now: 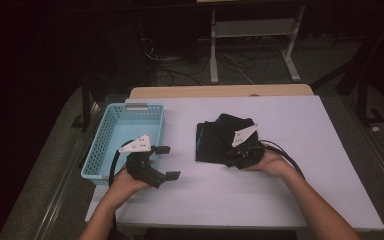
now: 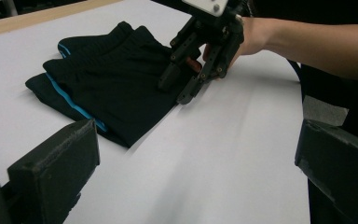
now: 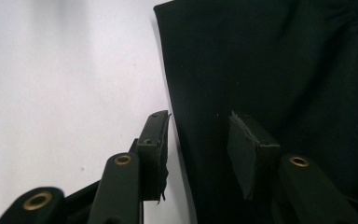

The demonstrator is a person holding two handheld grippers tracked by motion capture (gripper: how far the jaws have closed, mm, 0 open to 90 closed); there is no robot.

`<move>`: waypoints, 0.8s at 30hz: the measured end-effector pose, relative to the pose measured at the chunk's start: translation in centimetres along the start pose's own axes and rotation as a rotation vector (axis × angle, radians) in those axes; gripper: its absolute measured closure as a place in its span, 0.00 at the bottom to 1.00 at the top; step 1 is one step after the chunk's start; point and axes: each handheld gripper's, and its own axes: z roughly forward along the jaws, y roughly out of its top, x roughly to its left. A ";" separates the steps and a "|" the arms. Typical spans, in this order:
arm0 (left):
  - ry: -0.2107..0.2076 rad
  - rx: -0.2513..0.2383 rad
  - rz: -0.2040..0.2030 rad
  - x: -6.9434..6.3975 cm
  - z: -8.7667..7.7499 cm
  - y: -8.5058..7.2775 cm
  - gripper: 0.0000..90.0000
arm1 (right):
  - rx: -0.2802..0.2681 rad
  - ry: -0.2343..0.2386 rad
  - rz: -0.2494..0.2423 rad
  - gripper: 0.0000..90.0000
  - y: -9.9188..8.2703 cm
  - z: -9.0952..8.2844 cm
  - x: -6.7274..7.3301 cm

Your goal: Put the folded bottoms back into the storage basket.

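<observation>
A folded black garment (image 1: 214, 140) with a blue stripe lies in the middle of the white table (image 1: 290, 130). My right gripper (image 1: 231, 158) is at the garment's near right edge. In the right gripper view its jaws straddle that edge with a gap between them: one jaw over the bare table, the other over the black garment (image 3: 284, 60), so the right gripper (image 3: 198, 140) is open. The left gripper view shows the black garment (image 2: 116, 79) with the right gripper (image 2: 175, 92) tilted down onto it. My left gripper (image 1: 169, 162) rests open near the front, with nothing between the wide jaws of the left gripper (image 2: 196, 158).
A light blue plastic basket (image 1: 94, 150) stands at the table's left edge, just behind my left hand. A tan board (image 1: 220, 91) borders the table's far side. Cables and a white frame sit on the dark floor beyond.
</observation>
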 end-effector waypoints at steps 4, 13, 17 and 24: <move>0.001 0.000 -0.001 0.0 0.0 0.0 0.00 | 0.001 -0.027 -0.048 0.67 -0.1 0.1 0.3; 0.001 0.001 -0.002 0.0 0.0 0.0 0.00 | -0.018 -0.065 -0.091 0.78 -0.4 0.1 0.4; 0.002 0.000 -0.004 0.0 0.0 0.0 0.00 | -0.024 -0.073 -0.072 0.89 -0.4 0.1 0.0; 0.000 0.000 -0.005 0.0 0.0 0.0 0.00 | -0.008 -0.052 0.000 0.95 0.0 0.0 -0.5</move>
